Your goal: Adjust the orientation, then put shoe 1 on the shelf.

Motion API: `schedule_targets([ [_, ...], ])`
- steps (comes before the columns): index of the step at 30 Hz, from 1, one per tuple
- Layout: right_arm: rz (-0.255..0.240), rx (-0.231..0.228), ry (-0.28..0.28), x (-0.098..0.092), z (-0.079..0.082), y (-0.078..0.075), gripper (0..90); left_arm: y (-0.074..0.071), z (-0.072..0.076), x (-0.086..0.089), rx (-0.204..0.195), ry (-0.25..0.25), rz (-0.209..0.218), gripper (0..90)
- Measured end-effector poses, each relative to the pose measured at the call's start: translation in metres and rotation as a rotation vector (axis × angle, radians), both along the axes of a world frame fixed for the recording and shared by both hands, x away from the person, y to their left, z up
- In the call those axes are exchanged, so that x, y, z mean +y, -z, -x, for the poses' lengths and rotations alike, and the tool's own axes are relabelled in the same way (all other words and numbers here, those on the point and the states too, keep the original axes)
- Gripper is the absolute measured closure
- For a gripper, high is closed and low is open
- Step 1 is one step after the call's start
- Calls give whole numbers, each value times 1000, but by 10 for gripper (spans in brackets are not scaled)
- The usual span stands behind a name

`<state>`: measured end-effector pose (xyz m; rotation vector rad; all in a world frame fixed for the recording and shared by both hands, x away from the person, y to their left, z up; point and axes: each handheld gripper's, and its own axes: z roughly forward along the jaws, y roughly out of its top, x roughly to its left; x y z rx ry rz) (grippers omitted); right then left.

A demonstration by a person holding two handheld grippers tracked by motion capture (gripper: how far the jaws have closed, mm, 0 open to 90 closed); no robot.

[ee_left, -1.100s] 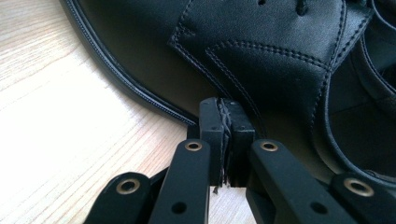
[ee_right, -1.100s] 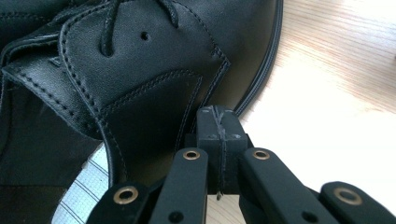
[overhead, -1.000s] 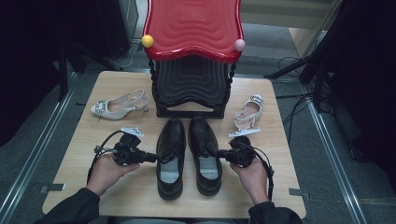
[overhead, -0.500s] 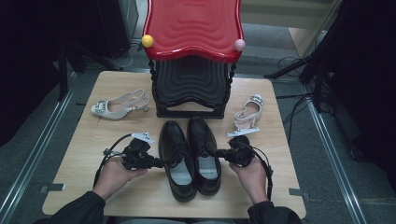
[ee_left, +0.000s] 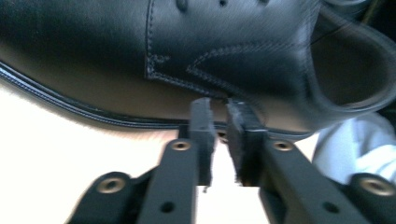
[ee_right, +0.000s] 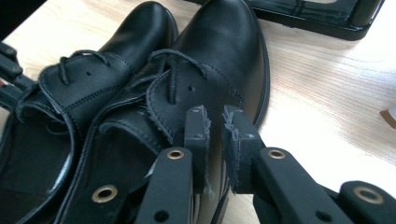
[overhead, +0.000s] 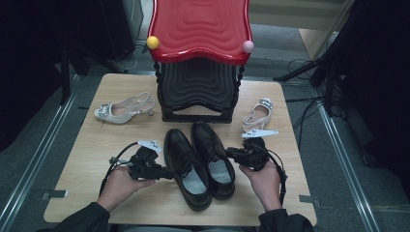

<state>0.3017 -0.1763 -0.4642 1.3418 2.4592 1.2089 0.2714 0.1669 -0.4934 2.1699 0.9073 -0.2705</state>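
Note:
Two black lace-up leather shoes lie side by side mid-table, the left shoe (overhead: 186, 166) touching the right shoe (overhead: 212, 154). My left gripper (overhead: 169, 173) points at the left shoe's outer side (ee_left: 187, 46). Its jaws (ee_left: 219, 105) have just been opening and stand a narrow gap apart with nothing between them, tips at the leather above the sole. My right gripper (overhead: 227, 153) rests by the right shoe's outer side (ee_right: 219, 51). Its jaws (ee_right: 215, 114) have also just been opening, slightly parted and empty. The left shoe (ee_right: 93, 70) lies beyond.
A stack of black stools (overhead: 198, 92) with a red stool (overhead: 200, 29) on top stands at the back centre. A white heeled sandal (overhead: 123, 108) lies at the back left, its mate (overhead: 258, 113) at the back right. Bare wood (overhead: 77, 159) lies to the left.
The left hand and gripper moved right, and the left shoe slid right with them until it lies against the right shoe. The right hand stayed put.

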Motion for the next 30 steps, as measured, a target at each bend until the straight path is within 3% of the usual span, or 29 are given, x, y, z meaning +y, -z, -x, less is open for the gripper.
schedule_targets([
  [3,-7,1,-4,-1,2,-2,793,-5,1,4,8,-6,29,724],
  [6,-21,3,-9,-4,5,-6,765,-11,3,7,-15,-9,8,674],
  [15,-36,24,-44,-3,17,-15,725,-13,2,16,-3,-24,5,494],
  [30,-19,58,-98,13,32,-17,655,-16,-2,22,-32,-34,-20,382],
])
